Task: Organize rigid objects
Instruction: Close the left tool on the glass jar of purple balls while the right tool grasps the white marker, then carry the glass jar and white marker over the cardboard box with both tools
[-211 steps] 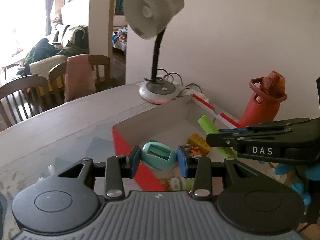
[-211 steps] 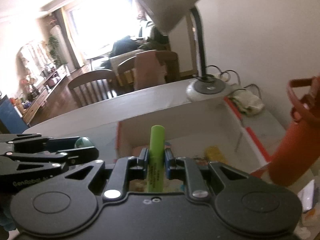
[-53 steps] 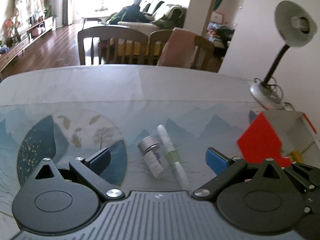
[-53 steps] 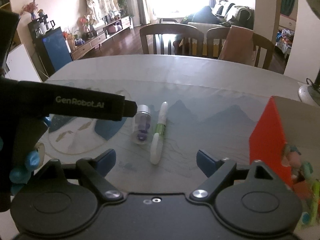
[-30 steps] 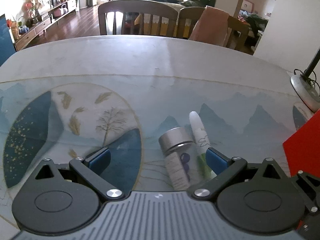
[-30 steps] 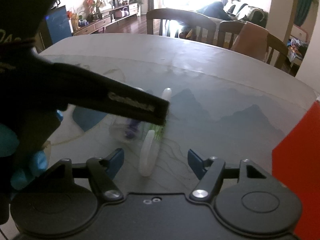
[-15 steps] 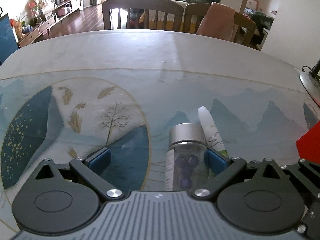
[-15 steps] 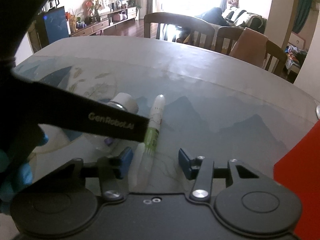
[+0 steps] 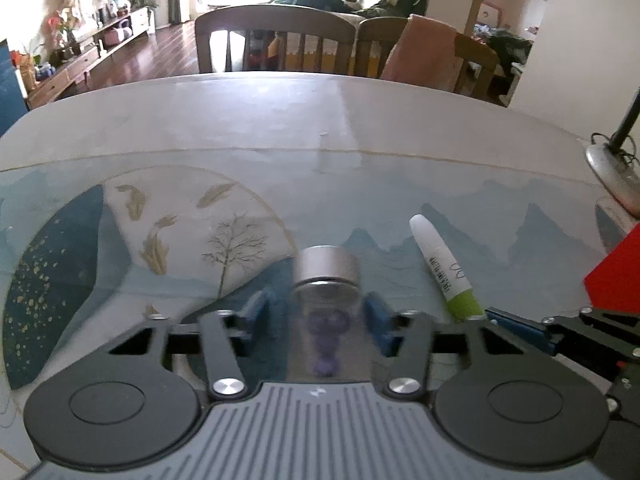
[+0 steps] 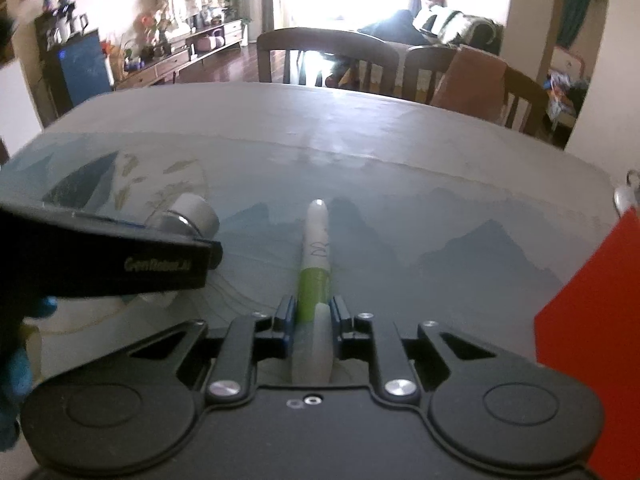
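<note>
A clear bottle (image 9: 326,268) with a silver cap and purple pieces inside lies on the patterned table mat. It sits between the blue pads of my left gripper (image 9: 318,316). The jaws are closing, the right pad is at the glass and a narrow gap shows at the left pad. Right of it lies a white and green pen (image 9: 442,268). My right gripper (image 10: 313,316) is shut on the pen (image 10: 316,248) at its green band, with the white tip pointing away. In the right wrist view the left gripper's black body (image 10: 120,260) covers most of the bottle, leaving its cap (image 10: 188,214) in sight.
A red box flap (image 10: 588,320) stands at the right edge, also seen as the flap (image 9: 616,272) in the left wrist view. A lamp base (image 9: 608,176) sits at the far right of the table. Wooden chairs (image 9: 276,36) line the far edge. A blue-gloved hand (image 10: 16,360) holds the left gripper.
The left jaws have swung in from wide apart to close around the bottle, now centred between them. The right jaws have closed onto the pen. Neither hand has shifted much.
</note>
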